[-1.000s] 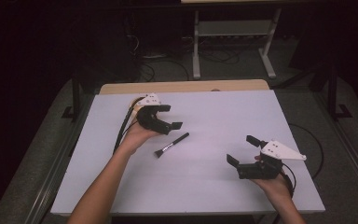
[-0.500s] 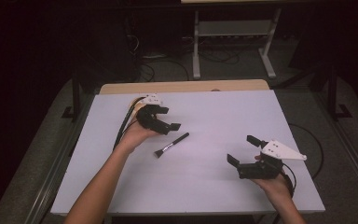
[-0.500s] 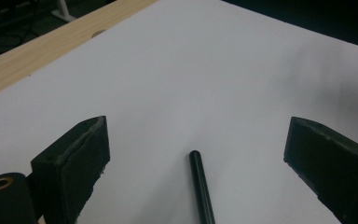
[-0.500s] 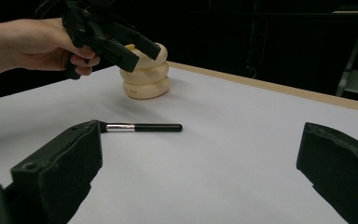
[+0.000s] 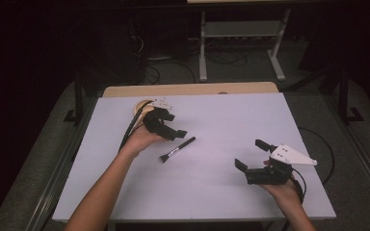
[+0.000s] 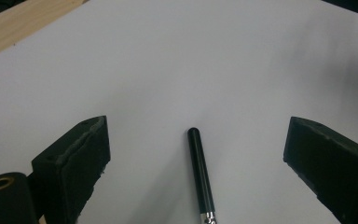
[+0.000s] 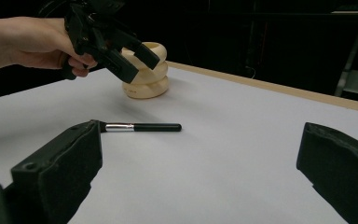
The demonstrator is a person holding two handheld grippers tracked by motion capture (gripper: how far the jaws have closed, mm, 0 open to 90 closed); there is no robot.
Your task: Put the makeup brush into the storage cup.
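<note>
Your left tongs (image 5: pixel 172 124) have crept slightly toward the brush (image 5: pixel 178 148), jaws spread above its handle end. Brush unmoved, lying mid-table (image 5: pixel 221 120). Right tongs (image 5: pixel 254 154) unchanged, spread, near right.

A white-topped table (image 5: pixel 212 187) stands on grey carpet (image 5: pixel 43 154), a metal shelf frame (image 5: pixel 241 36) in darkness behind.

left gripper (image 5: pixel 166 126) | eased slightly lower, toward the brush (image 5: pixel 177 149) | fingers spread wide
</note>
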